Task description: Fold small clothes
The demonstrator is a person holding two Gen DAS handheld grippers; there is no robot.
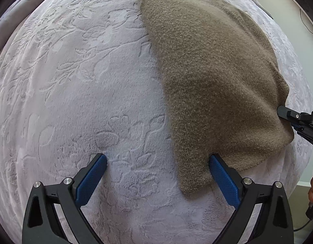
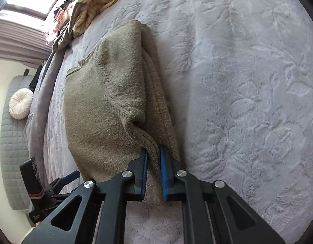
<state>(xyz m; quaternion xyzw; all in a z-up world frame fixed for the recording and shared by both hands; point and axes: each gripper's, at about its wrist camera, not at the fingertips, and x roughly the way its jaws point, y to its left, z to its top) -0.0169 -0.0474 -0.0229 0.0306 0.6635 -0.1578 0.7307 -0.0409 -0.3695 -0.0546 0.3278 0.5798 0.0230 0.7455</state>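
Note:
A brown knit sweater (image 1: 213, 77) lies partly folded on a pale lilac plush blanket (image 1: 85, 81). My left gripper (image 1: 157, 162) is open and empty; its right finger rests at the sweater's near left corner. My right gripper (image 2: 153, 152) is shut on a pinched edge of the sweater (image 2: 107, 101), near its lower right side. The right gripper also shows at the right edge of the left wrist view (image 1: 294, 120), touching the sweater's right edge. The left gripper shows at the lower left of the right wrist view (image 2: 60, 181).
The embossed blanket (image 2: 248, 81) covers the bed. A heap of other clothes, striped yellow on top (image 2: 95, 2), lies at the far end. A round white cushion (image 2: 21, 106) sits on a grey quilted surface off the bed's side.

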